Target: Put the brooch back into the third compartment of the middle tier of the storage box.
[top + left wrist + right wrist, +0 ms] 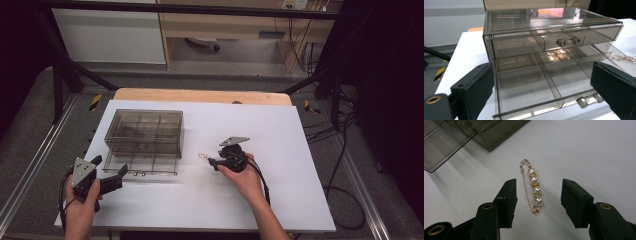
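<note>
A: What does the bench (pixel 280 200) look like?

B: It is a plain white sheet over a wooden top, whose light edge shows at twelve o'clock. Grey floor lies around it, black frame bars cross the far side, and cables trail on the floor at three o'clock. A pale cabinet and a wooden desk stand beyond, at twelve.

A: And what stands on the sheet?

B: A smoky clear drawer box (pixel 144 131) sits at about ten o'clock from the bench's middle. Its lower drawer (pixel 529 92) is pulled out toward the person, and its divided compartments look bare in the left gripper view.

A: Where is the pearl pin (pixel 533 186)?

B: It lies flat on the white sheet just right of the drawer box, near the bench's middle, apart from the box. It is a rose-gold safety pin carrying a row of pearls and gold spacers.

A: How are the hands placed?

B: The left hand (pixel 82 205) rests at eight o'clock and aims the left tool (pixel 114 172) at the open drawer. Its jaws stand wide apart on either side of the drawer front, touching nothing.

A: And the other one?

B: The right hand (pixel 245 176) comes in from five o'clock, holding the right tool (pixel 538 195) low over the sheet, pointing toward nine. Its jaws stand on either side of the pin with a gap at each pad, so nothing is gripped.
</note>
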The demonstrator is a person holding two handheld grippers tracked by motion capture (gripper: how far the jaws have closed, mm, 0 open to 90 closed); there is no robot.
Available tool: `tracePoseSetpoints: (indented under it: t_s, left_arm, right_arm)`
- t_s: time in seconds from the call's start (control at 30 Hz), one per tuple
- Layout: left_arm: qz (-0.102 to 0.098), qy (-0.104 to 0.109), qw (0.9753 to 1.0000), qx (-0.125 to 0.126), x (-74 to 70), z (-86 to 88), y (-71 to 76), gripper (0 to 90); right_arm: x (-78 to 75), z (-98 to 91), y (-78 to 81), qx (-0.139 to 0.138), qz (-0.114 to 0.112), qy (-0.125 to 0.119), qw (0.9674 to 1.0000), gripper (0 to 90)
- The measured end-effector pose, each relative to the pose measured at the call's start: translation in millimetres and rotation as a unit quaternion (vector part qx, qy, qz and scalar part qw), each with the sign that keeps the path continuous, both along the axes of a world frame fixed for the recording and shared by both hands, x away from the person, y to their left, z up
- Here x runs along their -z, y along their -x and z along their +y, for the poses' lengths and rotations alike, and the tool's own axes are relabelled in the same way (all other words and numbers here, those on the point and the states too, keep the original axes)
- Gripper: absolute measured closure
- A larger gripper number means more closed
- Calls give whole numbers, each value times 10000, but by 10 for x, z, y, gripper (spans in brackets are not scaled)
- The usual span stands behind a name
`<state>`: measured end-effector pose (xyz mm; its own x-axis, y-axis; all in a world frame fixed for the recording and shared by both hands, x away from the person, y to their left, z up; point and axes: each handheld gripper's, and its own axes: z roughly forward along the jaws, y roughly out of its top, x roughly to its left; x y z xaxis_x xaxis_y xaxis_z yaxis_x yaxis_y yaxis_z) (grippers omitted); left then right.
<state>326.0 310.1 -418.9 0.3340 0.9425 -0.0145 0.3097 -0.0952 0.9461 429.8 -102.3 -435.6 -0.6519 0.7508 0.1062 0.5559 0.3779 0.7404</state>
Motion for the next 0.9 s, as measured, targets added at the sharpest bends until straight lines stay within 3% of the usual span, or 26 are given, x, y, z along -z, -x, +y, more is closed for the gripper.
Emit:
tracePoseSetpoints:
  t_s: [0.9]
  left_arm:
    - [36,9,10000,-30,8,11,0,51]
  right_arm:
    - [110,83,-52,-75,77,249,9996,496]
